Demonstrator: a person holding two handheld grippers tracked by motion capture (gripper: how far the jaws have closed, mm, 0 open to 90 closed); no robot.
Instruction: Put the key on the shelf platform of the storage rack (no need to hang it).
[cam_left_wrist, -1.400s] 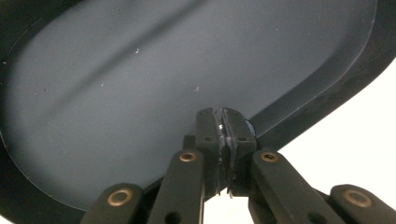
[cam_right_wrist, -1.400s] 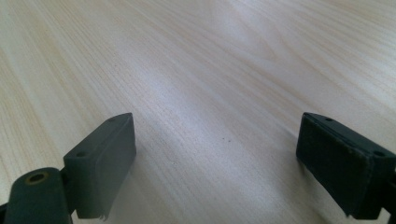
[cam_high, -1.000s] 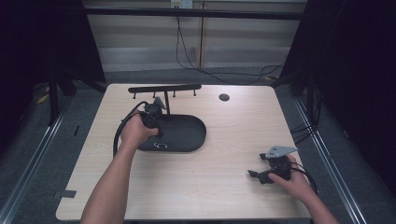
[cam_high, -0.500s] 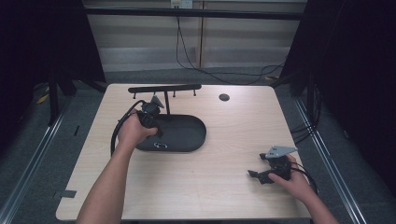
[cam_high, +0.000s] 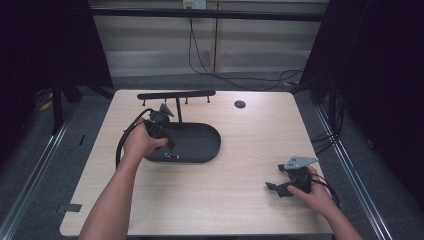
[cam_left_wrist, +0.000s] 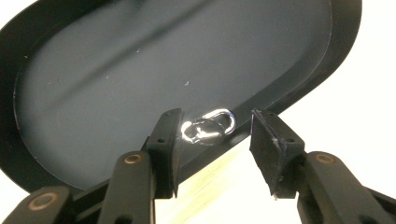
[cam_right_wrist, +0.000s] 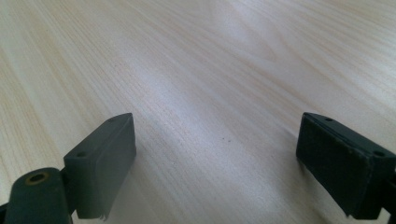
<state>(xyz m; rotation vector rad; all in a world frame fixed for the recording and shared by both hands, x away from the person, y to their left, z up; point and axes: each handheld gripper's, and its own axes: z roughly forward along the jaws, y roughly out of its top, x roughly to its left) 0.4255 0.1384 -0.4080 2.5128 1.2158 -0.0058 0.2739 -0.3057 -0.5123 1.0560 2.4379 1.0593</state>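
My left tongs (cam_left_wrist: 215, 135), jaws just opening, straddle a glare-blurred shiny metal ring (cam_left_wrist: 208, 127) on the black oval tray's (cam_left_wrist: 140, 70) cropped rim; right tongs (cam_right_wrist: 215, 163) gape empty.

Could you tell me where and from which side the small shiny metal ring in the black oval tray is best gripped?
The small shiny metal ring lies flat in the black oval tray, close to its raised rim. Probably best to come from above and pinch across its narrow sides. The left gripper, whose jaws have just been opening, already straddles it.
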